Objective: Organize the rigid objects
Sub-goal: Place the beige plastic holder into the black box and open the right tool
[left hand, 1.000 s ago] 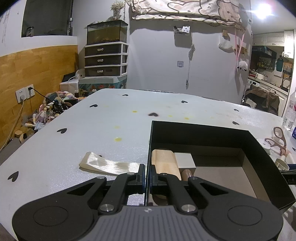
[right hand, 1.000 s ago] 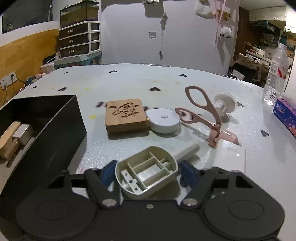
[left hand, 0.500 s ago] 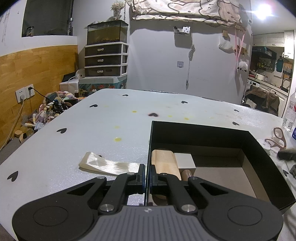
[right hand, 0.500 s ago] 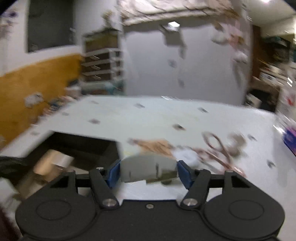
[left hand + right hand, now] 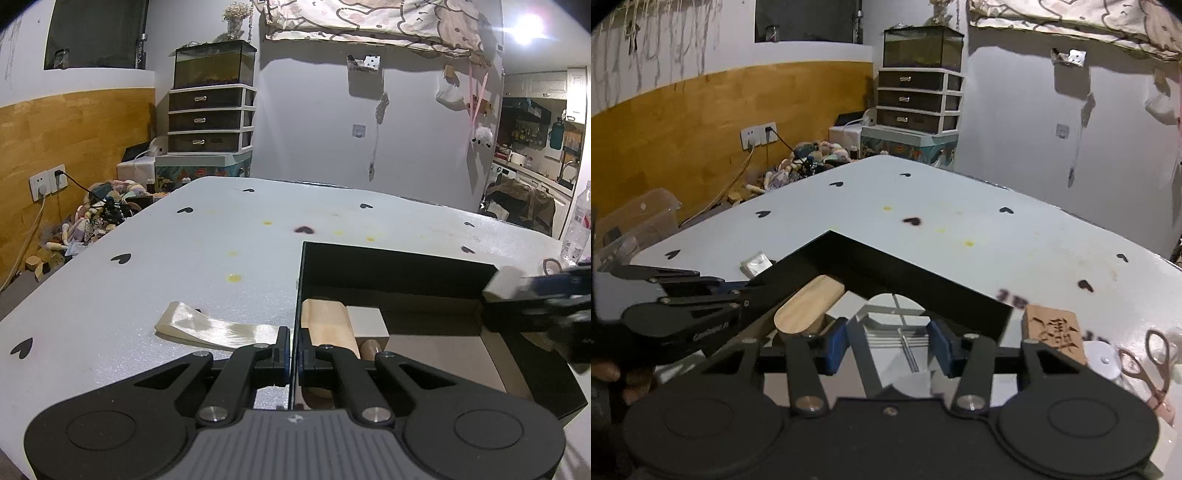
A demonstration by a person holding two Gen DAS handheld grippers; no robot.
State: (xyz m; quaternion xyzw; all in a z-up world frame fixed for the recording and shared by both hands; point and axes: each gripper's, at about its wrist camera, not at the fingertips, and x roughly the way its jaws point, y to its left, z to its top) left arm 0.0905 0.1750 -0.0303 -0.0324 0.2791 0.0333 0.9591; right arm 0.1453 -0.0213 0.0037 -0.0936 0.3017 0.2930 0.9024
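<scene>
Divided tray (image 5: 897, 328) clamped in right tool (image 5: 891, 345) over black box (image 5: 923, 273)

White lettering ran along the arm of the left gripper (image 5: 746, 291) in the right wrist view, too blurred to read. The wooden block (image 5: 1055, 336) on the table (image 5: 960, 240) bore a carved Chinese character whose strokes could not be made out.

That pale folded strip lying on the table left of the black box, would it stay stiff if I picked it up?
The strip probably flops: it looks thin, lies flat and curls at one end. Its glossy sheen suggests it could slip in a tool. Likely very light, so a push may just slide it.
</scene>
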